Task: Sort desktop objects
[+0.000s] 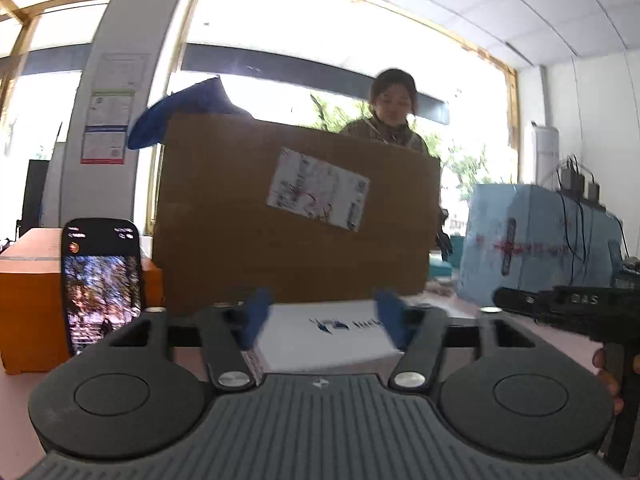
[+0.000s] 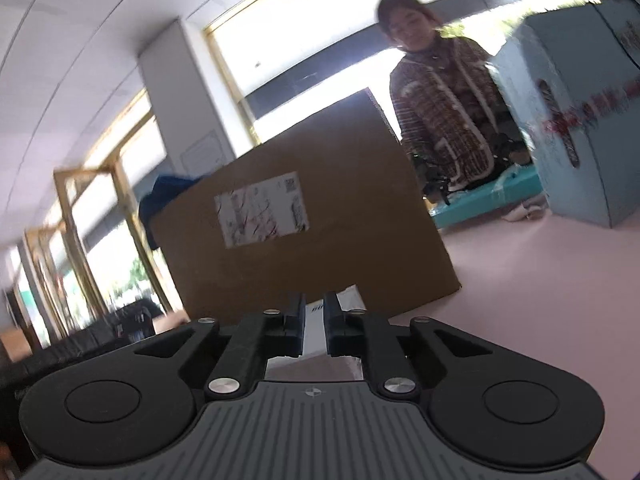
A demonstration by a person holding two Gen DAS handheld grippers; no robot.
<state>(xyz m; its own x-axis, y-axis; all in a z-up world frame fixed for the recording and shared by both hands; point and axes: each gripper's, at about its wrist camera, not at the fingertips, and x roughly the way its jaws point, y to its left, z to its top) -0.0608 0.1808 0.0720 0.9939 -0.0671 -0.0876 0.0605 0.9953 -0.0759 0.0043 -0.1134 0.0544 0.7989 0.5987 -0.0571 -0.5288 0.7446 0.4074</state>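
1. up front, left gripper (image 1: 322, 320) spread wide, blue fingertips (image 1: 256, 316) flanking a white box (image 1: 320, 338) at both short ends; firm contact hard to tell through blur.
2. beyond it, large brown cardboard box (image 1: 296, 216) with a white label (image 1: 318, 188), blue cloth (image 1: 184, 112) poking over its top.
3. left of the gripper, upright phone (image 1: 102, 284) before an orange box (image 1: 28, 300).
4. right gripper (image 2: 314, 328) nearly closed, narrow gap, white box (image 2: 314, 334) showing through; grip uncertain.
5. farther right, pale blue box (image 2: 580, 120) on the pink tabletop (image 2: 540, 280); a person (image 2: 444, 120) behind.
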